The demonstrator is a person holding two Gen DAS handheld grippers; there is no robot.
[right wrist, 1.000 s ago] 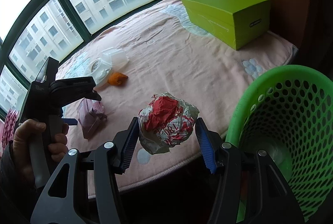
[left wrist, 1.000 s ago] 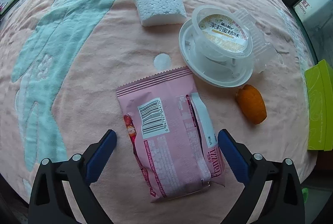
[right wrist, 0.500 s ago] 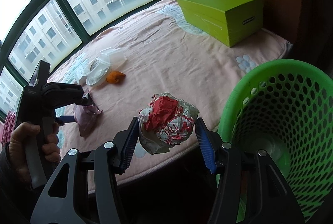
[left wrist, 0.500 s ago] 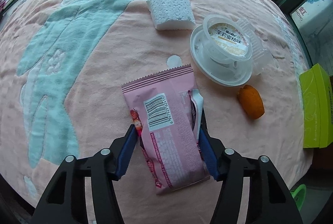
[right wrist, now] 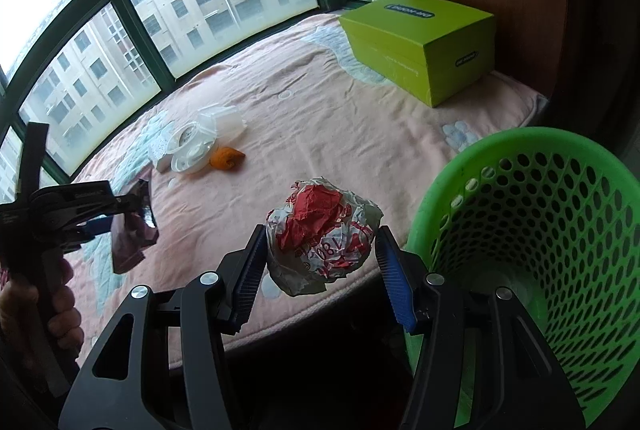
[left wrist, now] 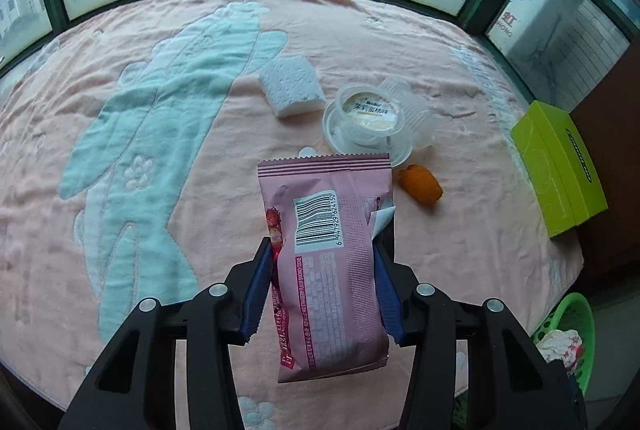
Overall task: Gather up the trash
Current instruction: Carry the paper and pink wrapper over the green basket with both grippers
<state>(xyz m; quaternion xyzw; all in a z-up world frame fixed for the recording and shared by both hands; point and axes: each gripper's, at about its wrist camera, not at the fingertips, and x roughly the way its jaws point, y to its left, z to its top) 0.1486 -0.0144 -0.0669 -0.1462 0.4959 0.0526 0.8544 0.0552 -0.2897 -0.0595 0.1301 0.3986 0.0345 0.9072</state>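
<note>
Both grips loaded: left gripper point(left wrist: 324, 270) fingers pinch pink wrapper point(left wrist: 328, 262), right gripper point(right wrist: 320, 266) fingers clamp crumpled paper wad point(right wrist: 322, 234). Carry both over green basket point(right wrist: 532, 230), then release.

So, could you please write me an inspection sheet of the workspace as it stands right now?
Surface: pink blanket with a pale teal pattern.
Job's things: pink snack wrapper lifted in the left gripper; crumpled red-and-white wrapper in the right gripper, beside the green basket.
Clutter: white foam block, clear plastic cup and lid, orange peel, green box.
Grippers: both shut on their wrappers.
Cables: nothing seen.
Surroundings: green-framed windows, apartment buildings outside.
</note>
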